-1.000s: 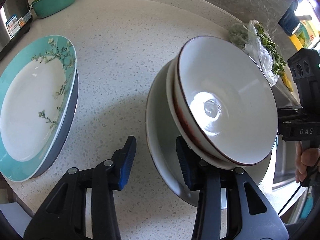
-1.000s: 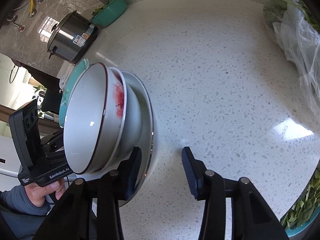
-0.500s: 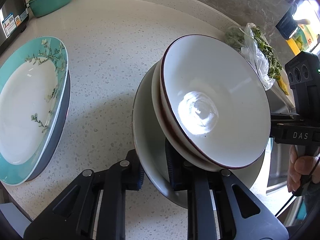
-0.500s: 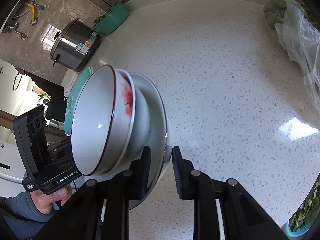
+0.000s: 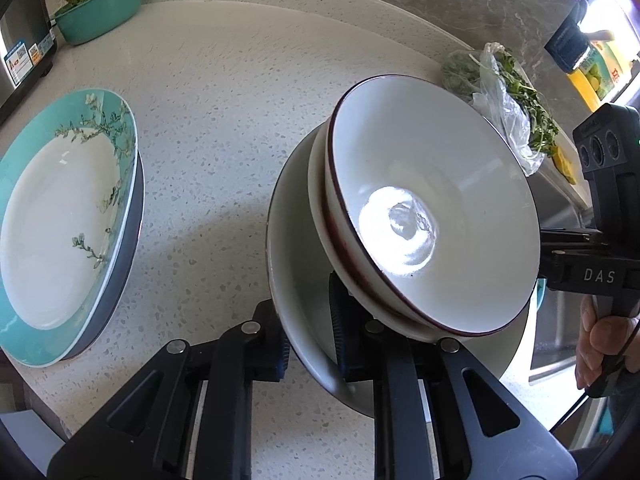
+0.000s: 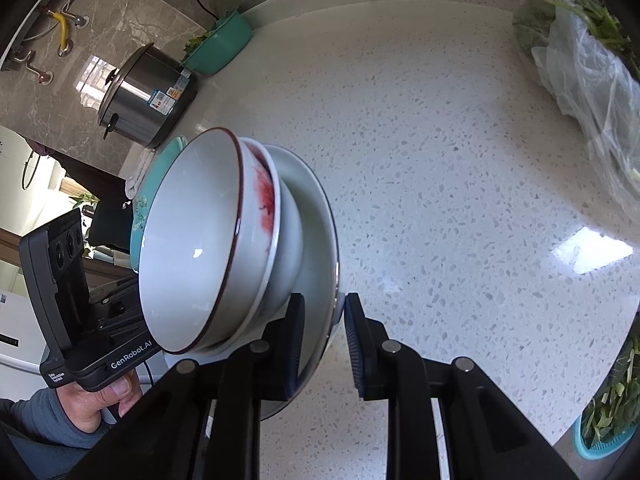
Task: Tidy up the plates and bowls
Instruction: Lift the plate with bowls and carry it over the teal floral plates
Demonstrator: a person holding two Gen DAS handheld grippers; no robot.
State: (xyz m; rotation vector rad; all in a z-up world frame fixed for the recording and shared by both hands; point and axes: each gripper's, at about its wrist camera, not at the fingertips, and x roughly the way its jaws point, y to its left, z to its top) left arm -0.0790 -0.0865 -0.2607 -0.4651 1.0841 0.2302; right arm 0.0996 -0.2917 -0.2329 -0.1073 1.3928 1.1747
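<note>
Two white bowls with dark red rims are nested, the top bowl point(image 5: 432, 216) inside the lower bowl point(image 6: 266, 200), which has a red pattern. They sit on a pale grey plate point(image 5: 296, 272). My left gripper point(image 5: 306, 312) is shut on the plate's near rim. On the opposite rim of the plate point(image 6: 316, 216), my right gripper point(image 6: 323, 308) is shut too. I cannot tell whether the plate rests on the counter. A teal floral plate point(image 5: 60, 220) lies on a dark plate point(image 5: 132, 240) to the left.
A steel rice cooker point(image 6: 144, 96) and a teal basin of greens point(image 5: 100, 4) stand at the back of the speckled counter point(image 5: 224, 92). A plastic bag of greens point(image 6: 592, 60) lies on the right. A teal colander point(image 6: 604, 432) sits near the counter edge.
Both grippers' jaws have closed from wide apart onto opposite rims of the grey plate. The bowls and the teal plate have kept their places.
</note>
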